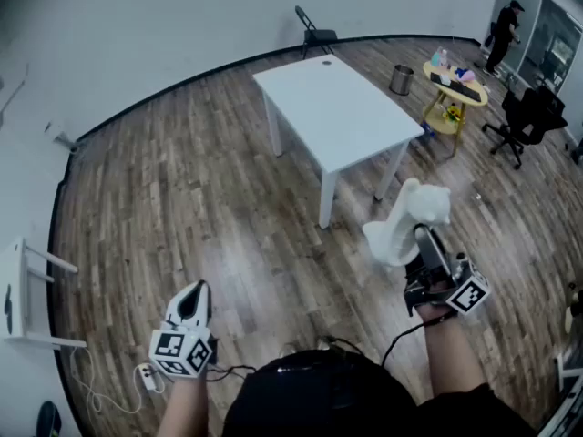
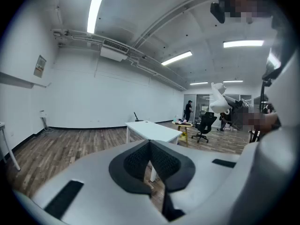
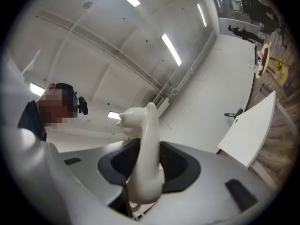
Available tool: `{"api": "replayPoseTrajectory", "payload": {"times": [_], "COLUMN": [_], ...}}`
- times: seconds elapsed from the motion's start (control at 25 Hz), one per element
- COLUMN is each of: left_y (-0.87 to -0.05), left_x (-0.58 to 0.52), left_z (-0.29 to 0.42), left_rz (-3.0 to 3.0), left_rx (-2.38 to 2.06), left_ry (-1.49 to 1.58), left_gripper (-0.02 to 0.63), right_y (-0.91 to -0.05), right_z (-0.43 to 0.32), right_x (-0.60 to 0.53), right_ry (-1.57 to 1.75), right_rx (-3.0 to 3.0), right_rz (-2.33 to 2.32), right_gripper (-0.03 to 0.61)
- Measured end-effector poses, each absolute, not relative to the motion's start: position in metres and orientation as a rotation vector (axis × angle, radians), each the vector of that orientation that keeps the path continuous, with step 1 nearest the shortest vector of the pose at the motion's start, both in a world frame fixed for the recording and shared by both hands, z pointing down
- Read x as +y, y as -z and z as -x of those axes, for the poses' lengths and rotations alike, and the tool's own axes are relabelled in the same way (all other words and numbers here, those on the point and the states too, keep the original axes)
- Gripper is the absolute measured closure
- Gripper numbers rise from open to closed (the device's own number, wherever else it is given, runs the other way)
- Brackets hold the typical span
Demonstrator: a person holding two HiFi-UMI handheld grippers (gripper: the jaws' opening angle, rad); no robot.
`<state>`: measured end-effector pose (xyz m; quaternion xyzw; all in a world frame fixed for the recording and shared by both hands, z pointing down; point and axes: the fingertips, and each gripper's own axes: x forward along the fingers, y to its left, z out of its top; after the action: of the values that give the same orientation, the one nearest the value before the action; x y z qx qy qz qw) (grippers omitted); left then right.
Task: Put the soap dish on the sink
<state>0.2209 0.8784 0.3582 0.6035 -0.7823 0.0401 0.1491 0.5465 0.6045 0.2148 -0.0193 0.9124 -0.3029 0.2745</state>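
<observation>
The soap dish [image 1: 412,218] is a glossy white piece with an animal-like shape at its top. My right gripper [image 1: 424,242] is shut on its lower edge and holds it up in the air, tilted upward, to the right of my body. In the right gripper view the soap dish [image 3: 144,149] stands edge-on between the dark pads. My left gripper [image 1: 193,295] hangs low at the left, shut, with nothing in it. In the left gripper view its pads [image 2: 161,162] meet in a line, and the soap dish [image 2: 217,99] shows far off at the right. No sink is in view.
A white table [image 1: 337,107] stands ahead on the wood floor. Beyond it are a folding chair [image 1: 314,33], a metal bin [image 1: 401,78], a yellow side table [image 1: 453,91], an office chair [image 1: 526,116] and a person [image 1: 504,31]. White furniture [image 1: 16,299] is at the left edge.
</observation>
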Motion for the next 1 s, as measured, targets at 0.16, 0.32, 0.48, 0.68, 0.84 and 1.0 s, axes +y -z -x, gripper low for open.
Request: {"api": "replayPoseTrajectory", "payload": {"times": [0.16,0.32,0.48,0.68,0.84,1.0], "left_y": [-0.368,-0.373,-0.371,-0.372,-0.369,-0.363], "left_x": [0.879,0.874,0.863,0.861,0.857,0.843], "left_z": [-0.226,-0.231,-0.233,-0.232,-0.236,-0.235], "left_rz": [-1.715,-1.707,-1.723,-1.727,-1.745,-1.751], "left_rx": [-2.232,-2.22,-2.212,-2.222,-2.216,-2.231], "left_ry": [-0.127,-0.136,-0.139,-0.129,-0.117,-0.108], "left_gripper": [0.624,0.624,0.624,0.624,0.624,0.624], "right_y": [-0.219,-0.221,-0.215,-0.209,-0.211,-0.216], "right_z": [-0.55,-0.548,-0.544,-0.543,-0.543,-0.543], "right_x": [0.603,0.6,0.604,0.607,0.604,0.594], "right_ry": [0.822,0.833,0.801,0.788,0.794,0.801], "right_rx": [2.446,2.458,2.479,2.462,2.459,2.471], "right_rz": [0.053,0.042,-0.014,-0.066,-0.062,-0.043], "right_gripper": [0.442,0.442,0.442,0.443,0.443,0.443]}}
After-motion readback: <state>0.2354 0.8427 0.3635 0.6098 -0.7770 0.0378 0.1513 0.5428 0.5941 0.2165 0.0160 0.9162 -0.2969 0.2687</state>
